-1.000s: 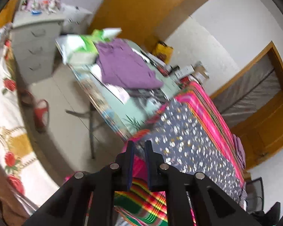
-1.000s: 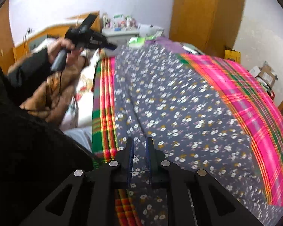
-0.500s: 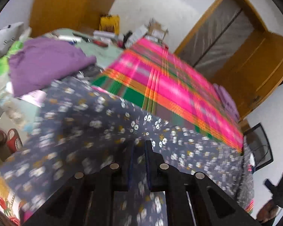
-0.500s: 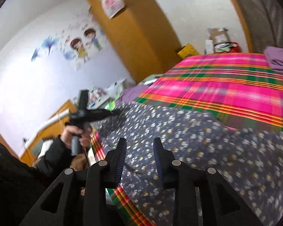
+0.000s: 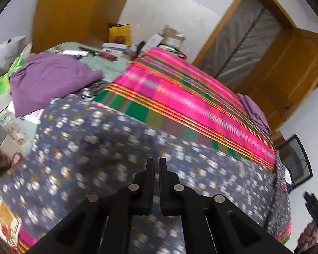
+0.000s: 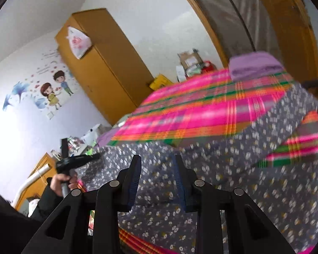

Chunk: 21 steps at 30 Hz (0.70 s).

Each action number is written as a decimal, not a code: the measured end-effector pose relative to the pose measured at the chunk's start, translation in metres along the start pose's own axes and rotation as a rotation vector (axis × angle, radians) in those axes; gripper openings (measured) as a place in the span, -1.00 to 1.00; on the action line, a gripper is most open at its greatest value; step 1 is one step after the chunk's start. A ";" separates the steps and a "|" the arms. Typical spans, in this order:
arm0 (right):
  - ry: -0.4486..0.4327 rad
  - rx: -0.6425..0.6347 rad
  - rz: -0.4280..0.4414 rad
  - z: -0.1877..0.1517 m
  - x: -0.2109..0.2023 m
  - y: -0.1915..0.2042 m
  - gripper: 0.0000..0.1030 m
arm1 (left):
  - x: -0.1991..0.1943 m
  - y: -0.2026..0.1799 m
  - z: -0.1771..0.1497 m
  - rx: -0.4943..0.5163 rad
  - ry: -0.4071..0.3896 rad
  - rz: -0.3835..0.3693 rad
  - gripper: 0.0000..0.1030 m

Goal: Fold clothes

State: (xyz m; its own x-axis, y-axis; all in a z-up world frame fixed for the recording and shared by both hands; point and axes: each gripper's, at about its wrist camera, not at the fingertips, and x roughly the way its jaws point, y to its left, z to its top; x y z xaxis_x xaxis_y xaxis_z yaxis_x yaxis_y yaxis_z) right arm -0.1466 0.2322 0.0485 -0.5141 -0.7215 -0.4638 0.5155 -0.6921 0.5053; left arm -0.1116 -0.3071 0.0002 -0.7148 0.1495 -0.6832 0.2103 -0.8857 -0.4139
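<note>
Fingers checked first: found the left gripper (image 5: pixel 155 169) with its pair pressed nearly flat together, only a sliver of gap showing. Could not tell through the blur whether any cloth was pinched in that sliver. Found the right gripper (image 6: pixel 158 169) spread and opening, with nothing pressed between its jaws and only fabric lying beyond them.

Located the floral garment (image 5: pixel 95 148) spread across the near side of the plaid bedspread (image 5: pixel 180 97), one edge hanging off the bed. Saw in the right wrist view one corner of it reaching up to the tip of the left gripper, held by the left hand (image 6: pixel 61 181). Noted a folded purple cloth (image 6: pixel 254 65) at the far corner of the bed, well apart from the work, and a loose purple garment (image 5: pixel 48 78) on the side table.

Judged the step in hand to be laying over and flattening a fold. Judged it best to:
- confirm a real pinch on the left corner before pulling
- bring the right jaws onto the matching edge, not mid-panel
- keep both corners level so the crease ran straight
- lower the cloth slowly to avoid trapped ridges
- keep clear of the overhanging edge, which looked likely to drag the cloth off
</note>
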 end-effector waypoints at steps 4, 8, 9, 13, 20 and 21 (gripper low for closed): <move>0.043 -0.010 0.006 -0.008 0.022 0.005 -0.38 | 0.005 -0.026 -0.015 0.038 0.039 -0.050 -0.96; 0.076 -0.018 0.028 -0.016 0.040 0.012 -0.38 | 0.022 -0.059 -0.027 0.103 0.102 -0.118 -0.95; 0.087 -0.026 0.023 -0.018 0.045 0.013 -0.38 | 0.026 -0.066 -0.028 0.115 0.112 -0.130 -0.95; 0.109 -0.030 0.050 -0.023 0.052 0.015 -0.38 | 0.053 -0.091 -0.017 0.145 0.150 -0.155 -0.95; 0.097 -0.038 0.043 -0.027 0.041 0.010 -0.38 | 0.093 -0.096 0.002 0.093 0.225 -0.103 -0.96; 0.095 -0.033 0.038 -0.028 0.040 0.009 -0.38 | 0.092 -0.096 0.002 0.092 0.230 -0.102 -0.96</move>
State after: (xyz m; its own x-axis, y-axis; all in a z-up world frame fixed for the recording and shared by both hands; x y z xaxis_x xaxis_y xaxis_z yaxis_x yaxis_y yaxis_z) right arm -0.1434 0.1964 0.0145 -0.4273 -0.7449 -0.5124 0.5565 -0.6634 0.5003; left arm -0.1988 -0.2089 -0.0218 -0.5565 0.3268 -0.7639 0.0762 -0.8954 -0.4386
